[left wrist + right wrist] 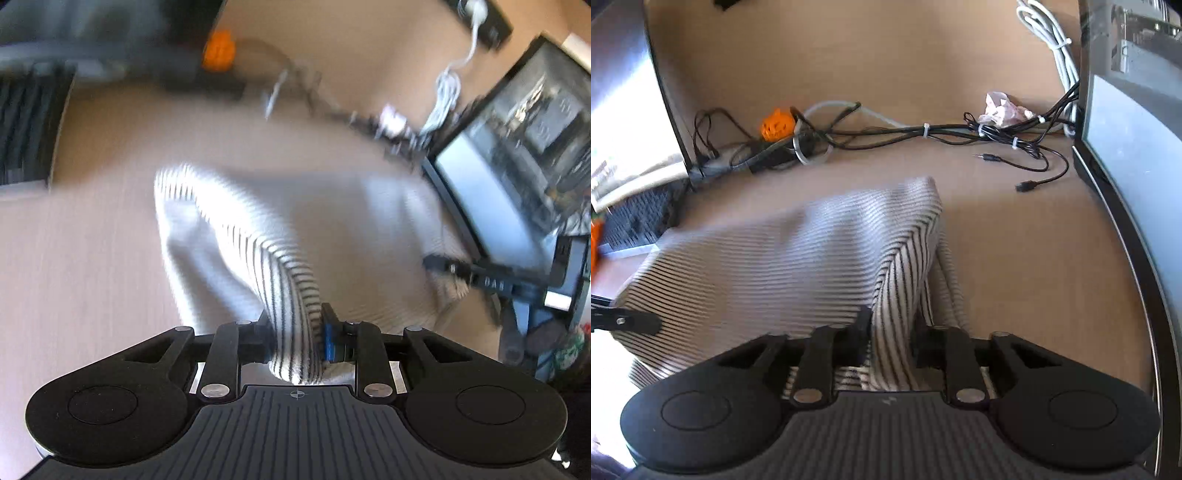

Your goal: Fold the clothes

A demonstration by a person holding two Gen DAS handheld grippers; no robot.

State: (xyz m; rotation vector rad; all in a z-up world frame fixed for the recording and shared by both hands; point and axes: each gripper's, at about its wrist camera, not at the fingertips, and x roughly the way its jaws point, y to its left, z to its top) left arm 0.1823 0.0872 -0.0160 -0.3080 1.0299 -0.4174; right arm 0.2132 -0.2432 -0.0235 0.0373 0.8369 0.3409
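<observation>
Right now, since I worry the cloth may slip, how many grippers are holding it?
2. The left gripper pinches a bunched edge of the striped cloth; the right gripper pinches another raised fold. Each appears clamped in its own wrist view.

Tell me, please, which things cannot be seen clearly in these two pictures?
- Left wrist view: motion blur smears the striped garment and the cables behind it.
- Both views: cloth covers the pads of the left gripper and right gripper.
- Right wrist view: the garment's near edge is hidden by the gripper body.
</observation>
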